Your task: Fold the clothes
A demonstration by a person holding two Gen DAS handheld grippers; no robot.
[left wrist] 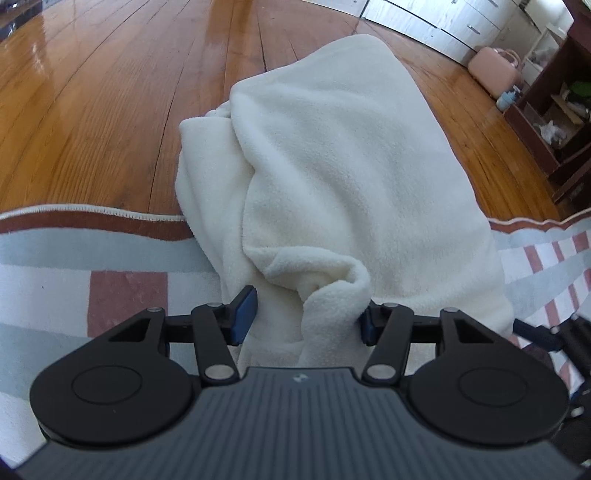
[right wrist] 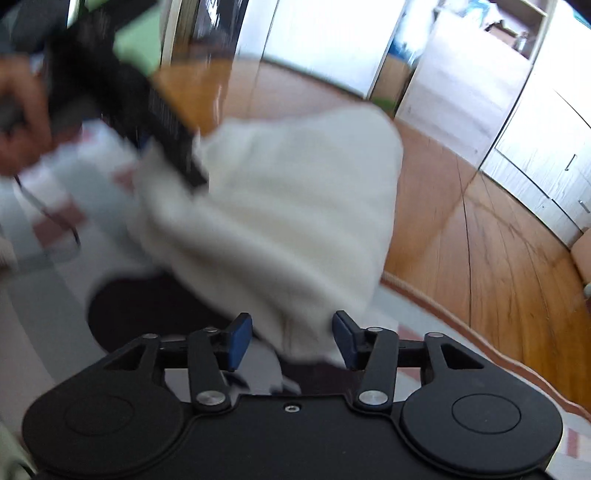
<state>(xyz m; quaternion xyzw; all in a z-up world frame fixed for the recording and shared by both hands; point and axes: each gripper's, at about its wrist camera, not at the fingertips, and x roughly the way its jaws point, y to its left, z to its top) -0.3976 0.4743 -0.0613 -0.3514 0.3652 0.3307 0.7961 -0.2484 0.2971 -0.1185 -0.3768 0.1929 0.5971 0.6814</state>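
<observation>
1. A cream fleece garment [left wrist: 332, 177] is seen lying half on the rug [left wrist: 74, 251] and half on the wood floor [left wrist: 110, 92]; its far end reaches out over the boards, its near end is bunched on the rug.
2. The left gripper [left wrist: 306, 317] is set at the garment's near end; a rolled fold of fleece lies between its blue pads [left wrist: 245, 314]; the right-hand pad is touched by the fold, while a gap is seen at the left-hand pad; the jaws stand part open, so no firm clamp is shown.
3. The right gripper [right wrist: 291, 339] is seen in a blurred view at the garment's [right wrist: 277, 206] near corner; fleece hangs between its pads [right wrist: 240, 343] with space at both sides; the jaws are released, nothing being pinched.
4. In the right wrist view the left gripper's black body [right wrist: 140, 110] is laid against the garment's far-left edge, held by a hand [right wrist: 22, 122]; a cord [right wrist: 48, 218] trails from it over the rug.
5. A dark round patch [right wrist: 147, 310] is seen on the rug just left of the garment, beside the right gripper.
6. Beyond the garment, white cabinets [left wrist: 443, 22], a pink case [left wrist: 495, 70] and a dark shelf [left wrist: 554, 122] are stood along the floor's far edge, well apart from it; no object is laid on the garment itself.
</observation>
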